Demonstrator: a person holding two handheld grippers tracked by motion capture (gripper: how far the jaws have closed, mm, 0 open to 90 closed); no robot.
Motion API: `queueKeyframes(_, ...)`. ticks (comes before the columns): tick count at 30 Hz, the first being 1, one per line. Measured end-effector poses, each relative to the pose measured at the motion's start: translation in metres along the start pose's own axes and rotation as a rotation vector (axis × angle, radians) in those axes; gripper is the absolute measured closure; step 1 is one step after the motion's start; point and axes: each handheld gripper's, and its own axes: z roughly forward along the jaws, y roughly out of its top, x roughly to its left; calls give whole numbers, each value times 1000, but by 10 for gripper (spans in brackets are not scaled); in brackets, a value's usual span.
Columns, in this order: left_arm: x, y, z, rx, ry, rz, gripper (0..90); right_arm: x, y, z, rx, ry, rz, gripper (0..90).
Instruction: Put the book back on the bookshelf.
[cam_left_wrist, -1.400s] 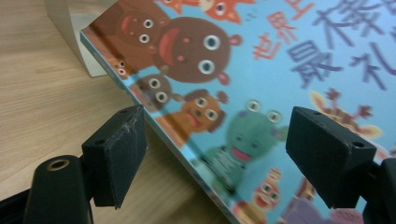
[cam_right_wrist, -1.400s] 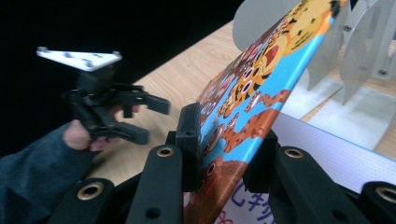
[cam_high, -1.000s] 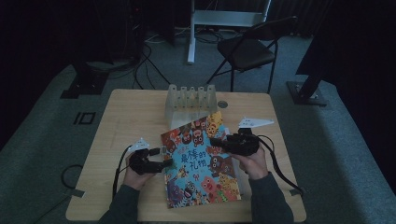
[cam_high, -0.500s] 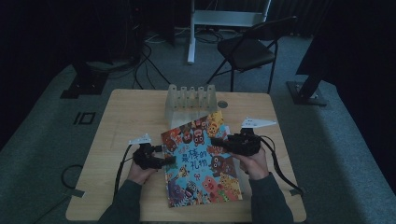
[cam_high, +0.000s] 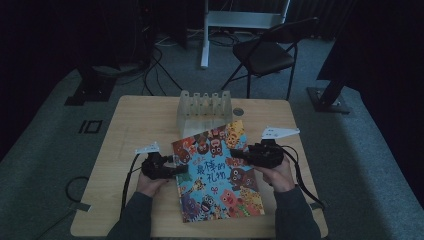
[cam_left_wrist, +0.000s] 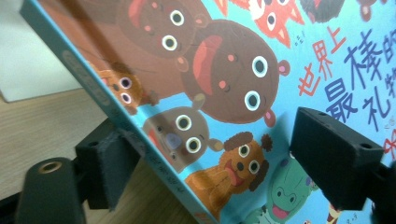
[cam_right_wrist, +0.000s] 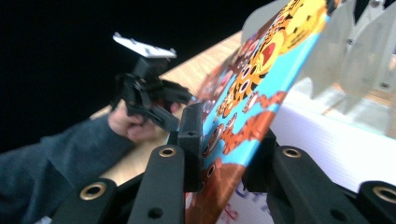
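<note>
On the left of the light wooden table (cam_high: 130, 125), the left gripper (cam_high: 176, 169) sits at the near left edge of the colourful hardcover picture book with cartoon animals on a blue cover (cam_high: 217, 172). In the left gripper view its jaws straddle that edge, one under the board and one above the cover (cam_left_wrist: 243, 74); they have just been closing in, yet a gap shows on both sides, so the pads are spread and not pressing. That looks like a support grip being set up, ready to take the spine side. Moving to the middle, the book lies across the near half of the table, tilted, its far corner leaning toward the clear plastic slotted rack (cam_high: 204, 107) standing at the far centre. Over on the right, the right gripper (cam_high: 239, 155) is pinching the book's right edge: in the right gripper view the jaws are pressed tight on the board (cam_right_wrist: 252, 107), lifting that side clear of the wood. My read is that the right claw carries the weight while the left steadies, likely to stand the book up in the rack (cam_right_wrist: 355, 42).
</note>
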Motion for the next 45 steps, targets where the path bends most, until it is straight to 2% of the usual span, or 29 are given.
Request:
queueKeyframes(3, -1, 1, 0, 1, 6, 4, 181, -1, 1, -1, 18, 1, -9, 741)
queueKeyframes(6, -6, 4, -4, -22, 33, 16, 231, -2, 2, -4, 42, -14, -34, 709)
queueKeyframes(7, -6, 4, -4, -22, 33, 16, 246, -2, 3, -5, 52, -26, -41, 699)
queueKeyframes(9, -10, 8, -8, -39, 64, 40, 280, 0, 3, -7, 71, -65, -64, 659)
queueKeyframes(11, -14, 12, -11, -45, 91, 63, 305, 3, 4, -5, 88, -124, -85, 618)
queueKeyframes(14, -19, 16, -18, -68, 112, 85, 355, 2, 3, -4, 83, -160, -82, 589)
queueKeyframes(17, -22, 21, -27, -104, 107, 99, 456, 2, 2, -2, 93, -231, -98, 513)
queueKeyframes(19, -25, 24, -32, -124, 104, 117, 503, 0, 1, -3, 93, -239, -91, 498)
queueKeyframes(26, -42, 35, -45, -209, 108, 178, 625, -6, -4, 3, 111, -311, -78, 414)
queueKeyframes(27, -42, 35, -45, -209, 108, 178, 641, -6, -4, 3, 111, -311, -78, 414)
queueKeyframes(29, -52, 40, -49, -231, 115, 212, 663, -8, -8, 4, 114, -329, -88, 394)
queueKeyframes(33, -59, 44, -52, -256, 96, 227, 699, -8, -11, 4, 99, -332, -109, 364)
queueKeyframes(35, -61, 45, -52, -259, 100, 239, 701, -8, -12, 3, 93, -334, -112, 354)
queueKeyframes(41, -63, 44, -54, -261, 108, 252, 700, -9, -12, 4, 82, -333, -107, 334)
queueKeyframes(45, -60, 43, -57, -264, 98, 257, 704, -7, -13, 6, 75, -341, -109, 319)
